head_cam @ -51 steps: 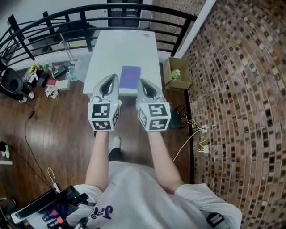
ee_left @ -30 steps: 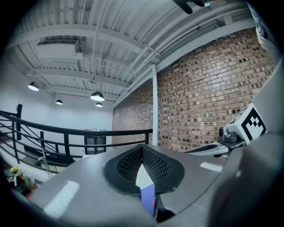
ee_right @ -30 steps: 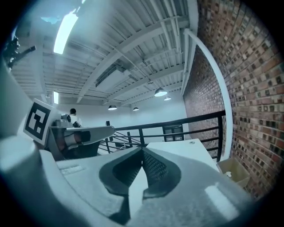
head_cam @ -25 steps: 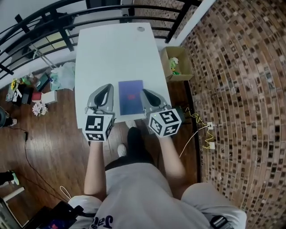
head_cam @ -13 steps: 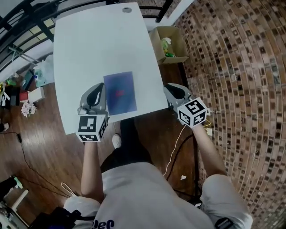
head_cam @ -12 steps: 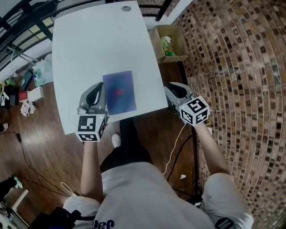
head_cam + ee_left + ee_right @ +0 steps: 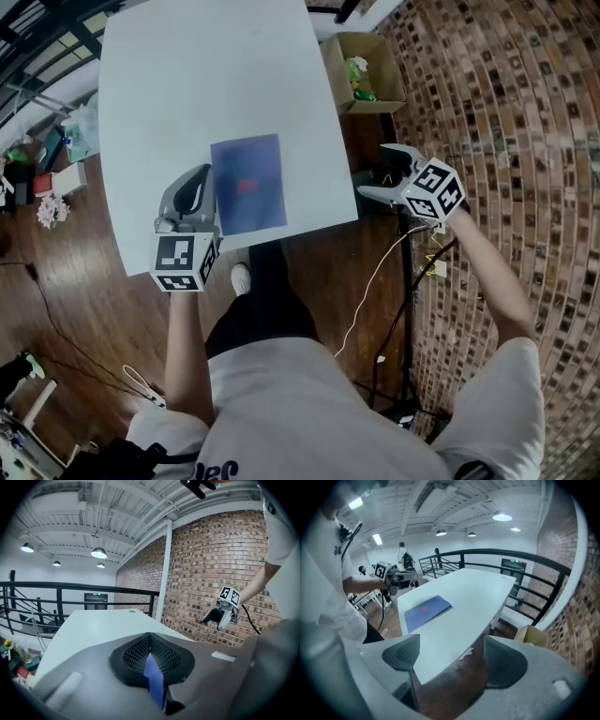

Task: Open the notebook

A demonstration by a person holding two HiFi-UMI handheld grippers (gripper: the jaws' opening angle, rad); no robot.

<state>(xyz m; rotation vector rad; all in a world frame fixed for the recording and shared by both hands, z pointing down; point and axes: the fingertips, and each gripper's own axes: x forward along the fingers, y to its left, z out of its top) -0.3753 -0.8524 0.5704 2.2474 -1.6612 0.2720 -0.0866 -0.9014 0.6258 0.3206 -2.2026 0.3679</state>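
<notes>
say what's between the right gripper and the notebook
Only bare table beside the notebook, head view. The right gripper's jaws have just been opening, nothing between them.

You hold two grippers: left gripper (image 7: 192, 173), right gripper (image 7: 373, 171). One notebook (image 7: 248, 183), one table (image 7: 169, 84), one cardboard box (image 7: 361, 61) far right.

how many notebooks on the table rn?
1. The blue notebook lies closed on the white table, near its front edge, just right of the left gripper. The right gripper view shows the whole tabletop; none hidden.
</notes>
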